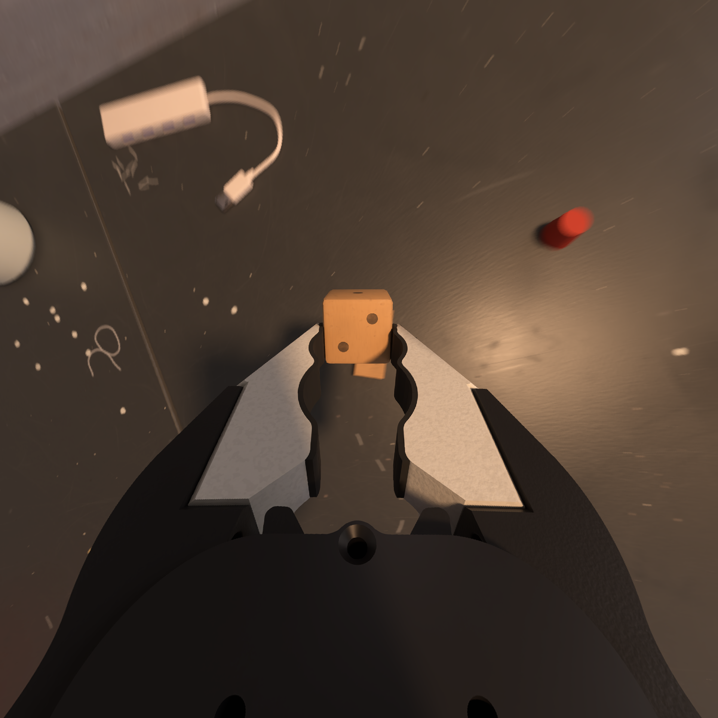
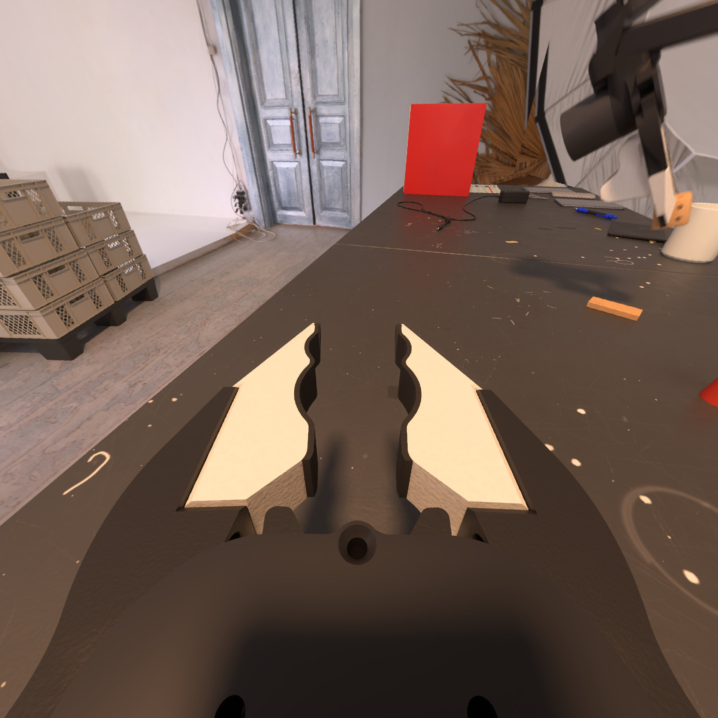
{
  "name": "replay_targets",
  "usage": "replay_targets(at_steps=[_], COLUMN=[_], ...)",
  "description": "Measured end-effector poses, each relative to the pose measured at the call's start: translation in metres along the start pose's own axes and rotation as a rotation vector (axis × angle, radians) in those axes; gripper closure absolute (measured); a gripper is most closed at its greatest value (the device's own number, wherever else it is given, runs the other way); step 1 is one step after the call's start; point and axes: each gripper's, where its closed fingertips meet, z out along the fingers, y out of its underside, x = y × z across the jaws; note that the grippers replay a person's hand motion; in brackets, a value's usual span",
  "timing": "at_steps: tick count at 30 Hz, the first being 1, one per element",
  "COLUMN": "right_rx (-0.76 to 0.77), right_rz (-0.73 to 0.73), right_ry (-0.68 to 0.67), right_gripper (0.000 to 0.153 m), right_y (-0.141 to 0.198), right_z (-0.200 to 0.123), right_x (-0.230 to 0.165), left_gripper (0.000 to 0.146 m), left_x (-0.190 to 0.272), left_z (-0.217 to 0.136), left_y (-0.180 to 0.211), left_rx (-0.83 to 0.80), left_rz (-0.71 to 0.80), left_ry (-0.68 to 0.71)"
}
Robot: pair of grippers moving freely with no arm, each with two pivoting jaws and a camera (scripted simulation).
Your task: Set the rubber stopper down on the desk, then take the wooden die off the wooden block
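Left wrist view has my left gripper (image 1: pixel 356 340) pinching the wooden die (image 1: pixel 356 327) between its fingertips, lifted clear above the wooden block (image 1: pixel 369 371) on the dark desk (image 1: pixel 505 116); the red rubber stopper (image 1: pixel 565 228) lies on the desk, well apart to the right; a white USB hub (image 1: pixel 155 112) sits far left; my right gripper (image 2: pixel 357 342) hovers low over the desk, jaws spread, holding nothing.

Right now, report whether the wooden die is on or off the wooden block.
Off: the left gripper holds the tan wooden die aloft, and the flat wooden block lies bare.
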Motion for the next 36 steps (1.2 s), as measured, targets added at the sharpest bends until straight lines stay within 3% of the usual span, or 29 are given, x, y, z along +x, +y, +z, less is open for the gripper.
replay_targets(at_steps=[5,10,15,24,31,36], right_rx=[0.0,0.005,0.01,0.004,-0.004,-0.009], right_rz=[-0.02,-0.045,-0.055,-0.072,-0.072,-0.076], right_ry=[-0.012,-0.024,-0.052,-0.064,-0.063,-0.054], right_gripper=[0.114,0.114,0.114,0.114,0.114,0.114], right_y=[-0.003,-0.006,-0.008,-0.01,-0.008,-0.008], right_z=[0.001,0.002,0.004,0.005,0.005,0.005], right_x=[-0.006,-0.013,-0.021,-0.026,-0.025,-0.024], left_gripper=[0.112,0.112,0.112,0.112,0.112,0.112], left_x=[0.088,0.158,0.149,0.142,0.139,0.142], left_z=[-0.049,-0.018,0.04,0.089,0.095,0.088], left_y=[-0.037,-0.03,-0.008,0.018,0.022,0.01], left_rx=[0.118,-0.065,-0.327,-0.502,-0.524,-0.448], left_rz=[0.07,0.278,0.425,0.435,0.396,0.343], left_ry=[0.103,0.065,-0.171,-0.104,-0.069,-0.051])
